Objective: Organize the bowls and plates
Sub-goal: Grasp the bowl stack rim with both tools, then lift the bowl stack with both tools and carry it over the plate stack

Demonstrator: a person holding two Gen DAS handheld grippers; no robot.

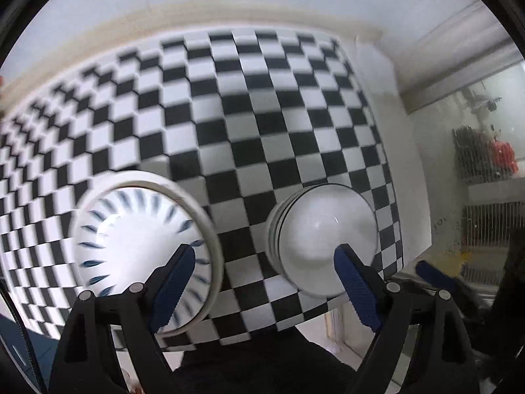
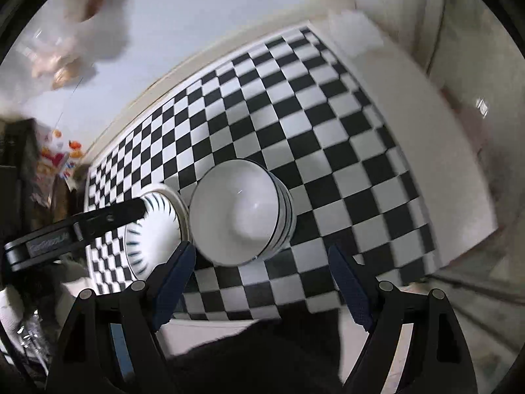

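Left wrist view, left to right. Checkered cloth (image 1: 262, 115): black and white squares, flat and matte, covering the table top; the pattern is blurred.

Patterned bowl (image 1: 131, 239): round, glossy white ceramic, short blue dashes fanned around the inner wall, thick plain rim. It sits on the cloth at lower left.

Left gripper (image 1: 262, 275): black frame, blue ribbed pads. Jaws stand wide apart with nothing between them; bare cloth shows in the gap. Its left pad overlaps the patterned bowl in view, its right pad the bowl stack; contact cannot be judged.

Bowl stack (image 1: 323, 236): smooth white bowls nested together, thin dark lines at the rims, glossy inside with a highlight. It stands right of the patterned bowl, apart from it, near the cloth's right edge.

Right wrist view, left to right. The left gripper's black arm crosses over the patterned bowl (image 2: 154, 229). The bowl stack (image 2: 239, 213) sits just beside it, rims close. Right gripper (image 2: 261, 259): same build, jaws spread wide and empty, hanging above the cloth (image 2: 328, 131) near the stack's nearer rim.
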